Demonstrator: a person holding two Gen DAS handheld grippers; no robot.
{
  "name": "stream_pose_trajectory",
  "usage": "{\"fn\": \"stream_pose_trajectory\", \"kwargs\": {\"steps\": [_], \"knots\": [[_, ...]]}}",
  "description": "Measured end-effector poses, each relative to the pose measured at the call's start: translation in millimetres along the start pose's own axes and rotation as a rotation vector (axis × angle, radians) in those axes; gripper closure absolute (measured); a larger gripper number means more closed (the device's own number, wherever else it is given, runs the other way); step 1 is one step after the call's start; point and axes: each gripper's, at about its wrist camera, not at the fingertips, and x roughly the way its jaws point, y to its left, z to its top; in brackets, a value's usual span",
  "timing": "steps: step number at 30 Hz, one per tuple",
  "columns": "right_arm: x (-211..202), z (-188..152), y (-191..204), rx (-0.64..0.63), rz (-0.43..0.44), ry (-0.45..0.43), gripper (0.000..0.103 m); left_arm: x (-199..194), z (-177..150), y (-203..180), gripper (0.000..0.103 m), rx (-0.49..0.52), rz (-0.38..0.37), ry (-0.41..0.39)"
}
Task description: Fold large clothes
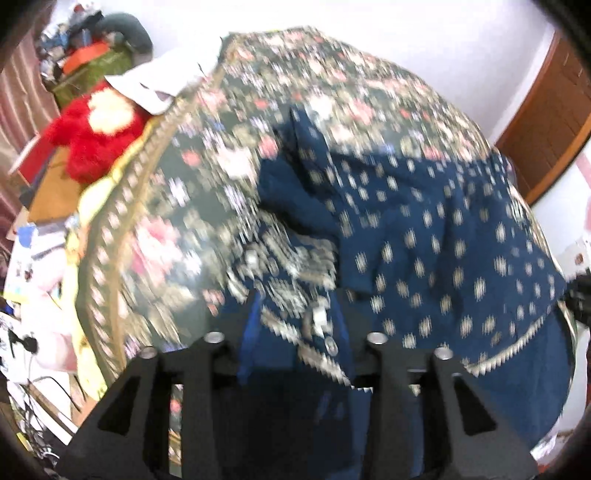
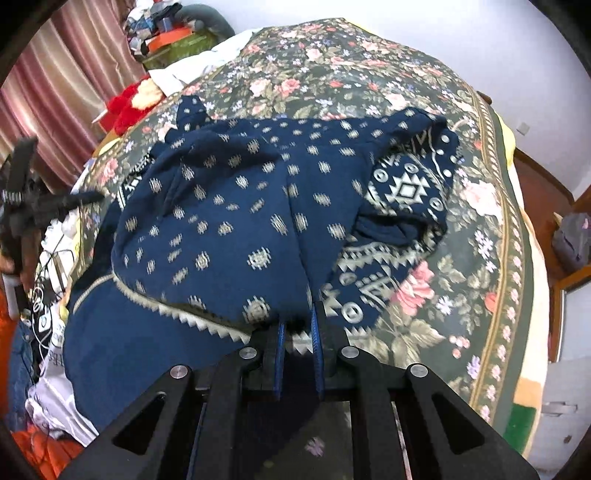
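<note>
Around my work there is clutter: a red plush toy (image 1: 92, 140) and a white cloth (image 1: 162, 81) lie at the far left edge of the bed, with a pile of boxes and clothes (image 2: 166, 33) behind them against a pinkish curtain (image 2: 55, 62). A wooden door (image 1: 554, 122) stands at the right in the left wrist view. Nothing lies on top of the garment itself.

The navy garment (image 2: 229, 206) is spread in a rumpled heap on the floral bedspread (image 2: 461, 221), a soft fabric dotted with small cream diamonds, with a cream zigzag band along its hem and a bolder geometric pattern on the folded-over part at the right.

My right hand-held gripper (image 2: 297, 332) points steeply down at the near hem, its blue-lined jaws nearly together and pinching a bunched fold of the cloth. My left hand-held gripper (image 1: 295, 332) also tilts down over the garment's patterned edge; its jaws stand partly apart with cloth lying between them, but the view is blurred and I see no pad pressing on it.
</note>
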Motion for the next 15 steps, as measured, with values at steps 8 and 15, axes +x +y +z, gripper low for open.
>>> {"fn": "stream_pose_trajectory", "kwargs": {"steps": [8,15], "knots": [[-17.8,22.3,-53.3,0.144,-0.063,-0.053,0.094,27.3,60.0,0.3,0.057,-0.071,-0.024,-0.024],[7.1,78.0,-83.0,0.183,-0.114,-0.076,0.094,72.8,116.3,-7.5,0.056,-0.048,0.037,-0.023]]}}
